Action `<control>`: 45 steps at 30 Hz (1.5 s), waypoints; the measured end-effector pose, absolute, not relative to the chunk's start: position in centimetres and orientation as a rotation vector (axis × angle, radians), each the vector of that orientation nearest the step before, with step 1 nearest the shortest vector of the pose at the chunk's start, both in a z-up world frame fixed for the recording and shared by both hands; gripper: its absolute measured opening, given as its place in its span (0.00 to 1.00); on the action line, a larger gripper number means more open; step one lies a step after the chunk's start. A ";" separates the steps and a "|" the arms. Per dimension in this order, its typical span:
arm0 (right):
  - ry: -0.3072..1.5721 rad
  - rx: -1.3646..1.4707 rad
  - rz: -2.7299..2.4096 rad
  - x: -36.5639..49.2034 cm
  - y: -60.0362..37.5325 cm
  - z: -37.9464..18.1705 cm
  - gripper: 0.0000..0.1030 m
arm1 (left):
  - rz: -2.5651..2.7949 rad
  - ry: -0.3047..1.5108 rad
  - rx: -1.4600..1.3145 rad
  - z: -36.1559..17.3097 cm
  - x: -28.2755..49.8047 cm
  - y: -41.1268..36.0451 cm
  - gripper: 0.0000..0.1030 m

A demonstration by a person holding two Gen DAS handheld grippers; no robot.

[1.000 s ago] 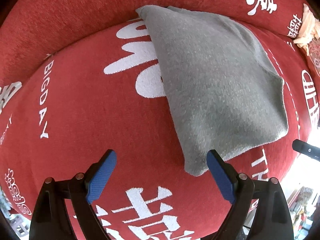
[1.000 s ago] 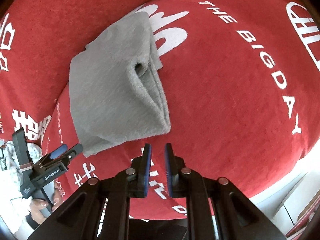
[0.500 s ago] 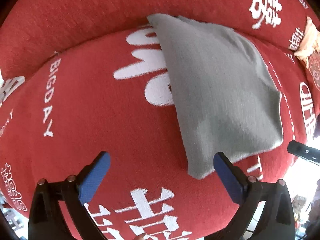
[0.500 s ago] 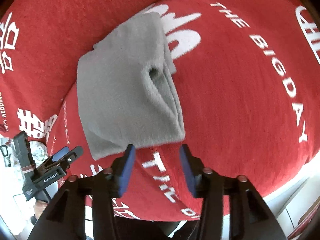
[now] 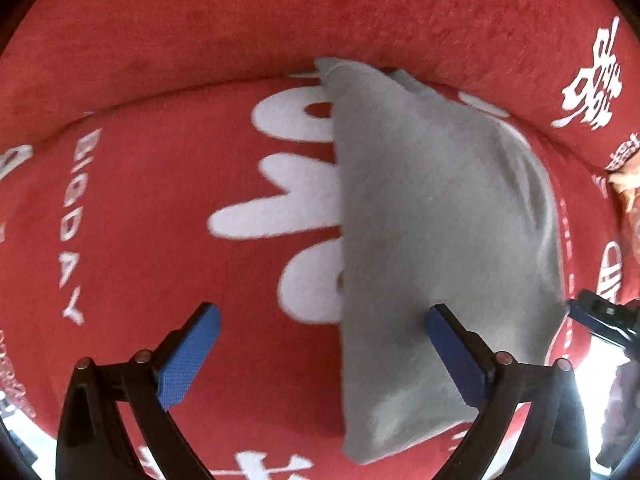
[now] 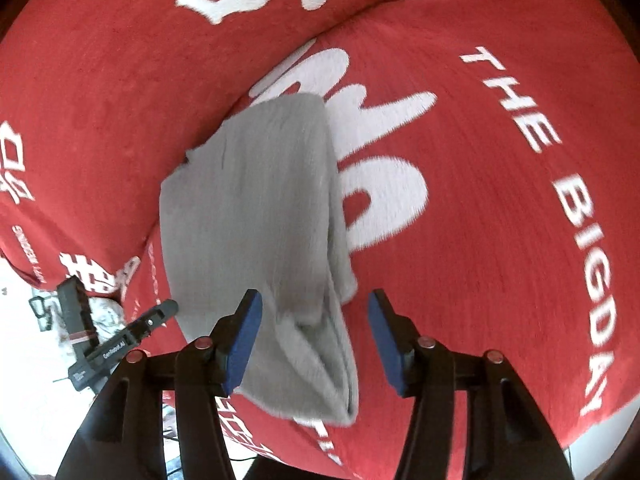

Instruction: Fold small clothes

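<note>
red cover (image 5: 160, 220): the largest thing before you, a plush red cloth with white lettering and big white characters, spread over a rounded cushion and a second bulge behind it; it fills the ground under and beyond both pairs of jaws.

white lettering (image 6: 580, 240): in your right wrist view "the bigday" runs down the cover well to the right of your jaws; in your left wrist view the same words lie well off to the left of the jaws.

grey garment (image 5: 440, 240): a small folded piece of soft grey fabric lying flat on the red cover. in your left wrist view it stretches from far ahead back to the jaws, its left edge running between the two pads and its body passing under the right pad. in your right wrist view (image 6: 256, 208) its near end, where stacked folded layers show, lies between your two pads.

left gripper (image 5: 320, 356): your jaws stand wide apart, nothing pinched; the left pad is over bare red cover, the right pad over the grey garment. you cannot tell whether the pads touch the fabric.

right gripper (image 6: 316, 340): your jaws are opening, about half spread, with the garment's folded end between them; neither pad presses on it.

other tool: each view shows the other gripper at the picture's edge, beside the garment's far side from its own jaws.

blue pads (image 6: 244, 336): textured blue faces on black fingers, on both tools.
</note>
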State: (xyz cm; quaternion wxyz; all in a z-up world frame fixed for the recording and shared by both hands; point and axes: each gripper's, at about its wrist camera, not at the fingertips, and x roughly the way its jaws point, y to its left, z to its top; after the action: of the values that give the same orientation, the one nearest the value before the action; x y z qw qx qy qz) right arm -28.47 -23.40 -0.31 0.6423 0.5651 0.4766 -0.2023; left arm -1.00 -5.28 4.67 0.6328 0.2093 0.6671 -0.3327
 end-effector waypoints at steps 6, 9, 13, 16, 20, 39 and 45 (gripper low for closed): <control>1.039 1.392 -0.318 -27.2 -26.0 -4.1 0.58 | -0.880 1.612 0.348 2.3 0.6 -7.6 1.00; 1.028 1.430 -0.242 -26.5 -26.5 -5.8 0.58 | -0.944 1.677 0.285 0.8 0.8 -8.5 1.00; 0.990 1.452 -0.120 -24.8 -26.8 -6.8 0.61 | -0.988 1.699 0.250 0.3 0.3 -9.4 1.00; 0.972 1.474 -0.045 -23.2 -26.6 -7.5 0.61 | -1.024 1.723 0.239 0.4 -0.5 -10.7 1.00; 0.963 1.481 -0.033 -22.3 -25.8 -7.8 0.64 | -0.997 1.689 0.351 0.4 -2.1 -12.1 1.00; 0.822 1.553 -0.012 -22.9 -20.7 -0.4 0.33 | -1.072 1.617 0.195 7.9 -2.1 -6.9 0.47; 0.859 1.566 0.042 -20.8 -15.4 0.5 0.33 | -1.027 1.604 0.228 9.5 -1.9 -1.6 0.47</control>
State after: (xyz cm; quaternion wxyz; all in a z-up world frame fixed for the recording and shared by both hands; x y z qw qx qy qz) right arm -20.77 -15.36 0.48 0.6267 0.6831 0.3746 0.0183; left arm -1.88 -1.59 9.50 0.5741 0.0971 0.6847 -0.4383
